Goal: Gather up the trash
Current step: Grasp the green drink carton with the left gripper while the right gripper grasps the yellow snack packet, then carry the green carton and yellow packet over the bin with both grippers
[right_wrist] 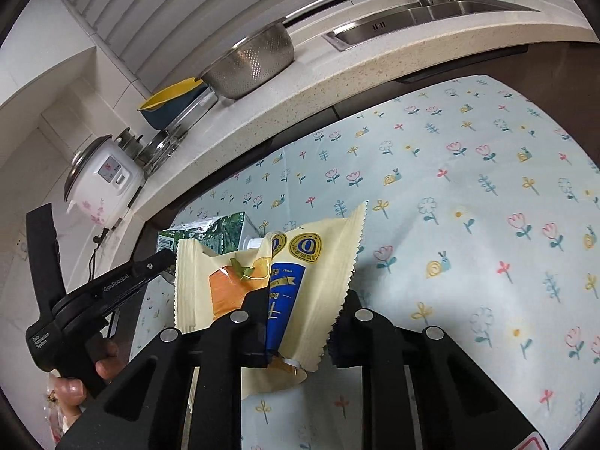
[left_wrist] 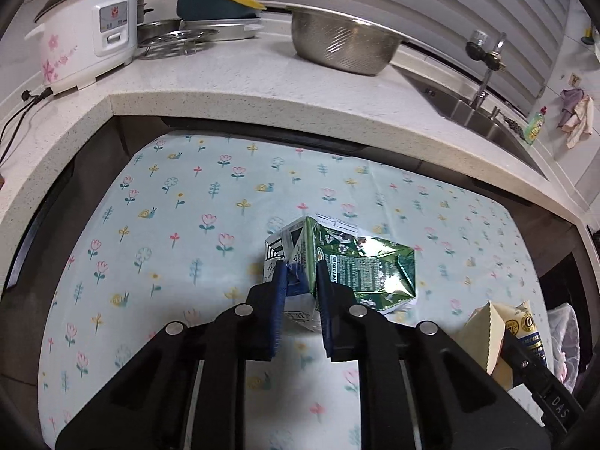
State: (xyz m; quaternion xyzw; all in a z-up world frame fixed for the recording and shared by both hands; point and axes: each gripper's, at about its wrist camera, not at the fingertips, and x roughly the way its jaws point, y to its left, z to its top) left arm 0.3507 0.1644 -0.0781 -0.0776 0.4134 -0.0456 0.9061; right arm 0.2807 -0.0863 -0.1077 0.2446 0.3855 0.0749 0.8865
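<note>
A crumpled green and white drink carton [left_wrist: 360, 266] hangs just above the flowered tablecloth [left_wrist: 168, 225]; my left gripper [left_wrist: 300, 273] is shut on its folded top end. The carton [right_wrist: 221, 228] also shows in the right wrist view, behind the left gripper [right_wrist: 165, 258], which a hand [right_wrist: 105, 360] holds. A pale yellow snack wrapper [right_wrist: 311, 262] with a blue label and an orange picture is pinched between the pads of my right gripper [right_wrist: 303, 296]. In the left wrist view the wrapper [left_wrist: 498, 333] sits at the lower right, to the right of the carton.
A speckled stone counter [left_wrist: 262, 86] wraps around the table's far side. On it stand a white rice cooker [left_wrist: 86, 33], a steel colander [left_wrist: 337, 41] and a blue-yellow bowl [left_wrist: 213, 0]. A sink [left_wrist: 483, 120] lies at the right. A pinkish plastic bag [left_wrist: 566, 337] hangs past the table's right edge.
</note>
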